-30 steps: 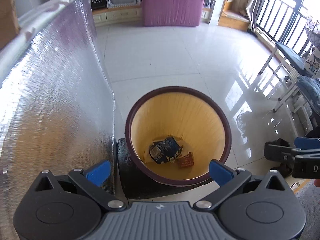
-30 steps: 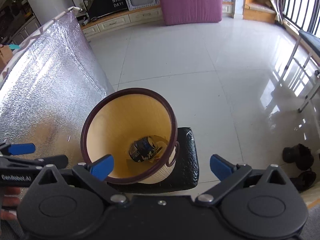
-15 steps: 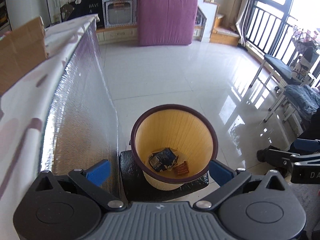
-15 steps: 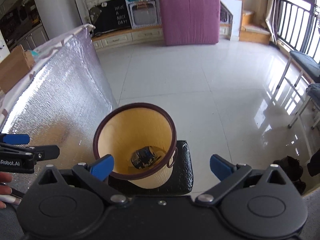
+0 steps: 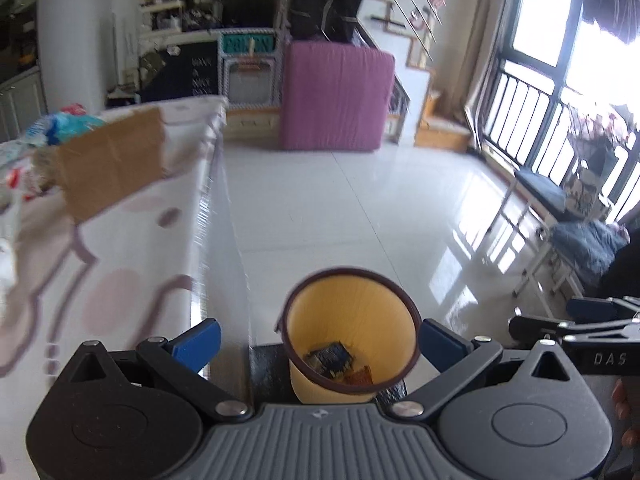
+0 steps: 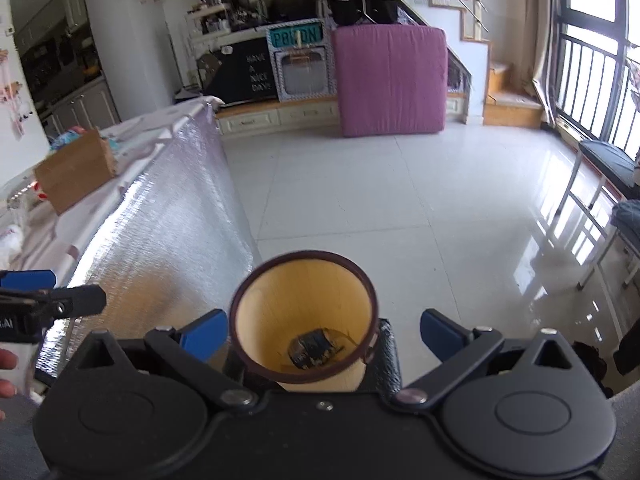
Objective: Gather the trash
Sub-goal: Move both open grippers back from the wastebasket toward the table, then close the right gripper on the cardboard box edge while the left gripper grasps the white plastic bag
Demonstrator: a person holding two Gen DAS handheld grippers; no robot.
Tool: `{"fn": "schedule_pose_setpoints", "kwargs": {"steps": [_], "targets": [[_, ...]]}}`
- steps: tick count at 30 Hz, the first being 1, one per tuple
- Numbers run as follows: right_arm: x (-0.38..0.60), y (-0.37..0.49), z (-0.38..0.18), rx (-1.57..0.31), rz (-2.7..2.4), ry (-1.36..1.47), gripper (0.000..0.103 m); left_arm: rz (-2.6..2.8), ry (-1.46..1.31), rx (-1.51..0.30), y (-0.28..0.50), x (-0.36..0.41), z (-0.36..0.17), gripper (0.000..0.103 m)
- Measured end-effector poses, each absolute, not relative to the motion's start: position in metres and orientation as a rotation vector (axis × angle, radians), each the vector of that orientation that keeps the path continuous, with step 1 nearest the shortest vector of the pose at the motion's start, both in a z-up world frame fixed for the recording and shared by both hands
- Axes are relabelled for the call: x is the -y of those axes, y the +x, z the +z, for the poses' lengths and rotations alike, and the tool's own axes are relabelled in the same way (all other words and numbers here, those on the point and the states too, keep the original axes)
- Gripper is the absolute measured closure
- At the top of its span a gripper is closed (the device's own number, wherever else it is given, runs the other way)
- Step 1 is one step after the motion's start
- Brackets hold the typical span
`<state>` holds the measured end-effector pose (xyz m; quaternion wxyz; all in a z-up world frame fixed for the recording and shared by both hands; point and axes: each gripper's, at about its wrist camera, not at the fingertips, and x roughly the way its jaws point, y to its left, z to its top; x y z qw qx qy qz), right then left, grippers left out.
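A yellow waste bin with a dark rim [image 5: 352,320] [image 6: 304,308] stands on a black stool [image 6: 386,360] beside the table. Inside lie a dark blue wrapper [image 5: 330,356] [image 6: 312,350] and a small brown packet [image 5: 360,376]. My left gripper [image 5: 316,340] is open and empty, high above the bin. My right gripper [image 6: 320,334] is open and empty, also above the bin. The right gripper shows at the right edge of the left wrist view [image 5: 560,326]; the left gripper shows at the left edge of the right wrist view [image 6: 52,300].
A table with a white patterned cloth [image 5: 120,248] and silver foil side [image 6: 168,216] runs along the left. On it are a cardboard box [image 5: 112,164] [image 6: 76,170] and colourful bags [image 5: 60,124]. A purple mattress [image 6: 390,80] leans at the back. Chairs [image 5: 580,232] stand right.
Both grippers have risen and tilted up away from the bin, so the bin looks smaller and the tabletop with the cardboard box has come into view. Both stayed open.
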<state>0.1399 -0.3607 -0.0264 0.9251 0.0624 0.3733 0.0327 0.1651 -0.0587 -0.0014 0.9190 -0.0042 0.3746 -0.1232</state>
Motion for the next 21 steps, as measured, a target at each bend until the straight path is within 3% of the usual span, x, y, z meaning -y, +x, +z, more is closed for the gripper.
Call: {"fn": "schedule_pose_setpoints", "kwargs": {"steps": [21], "targets": [[0.215, 0.165, 0.007, -0.652, 0.324, 0.067, 0.000, 0.143, -0.117, -0.594, 0.138, -0.104, 0.027, 0.000]]}}
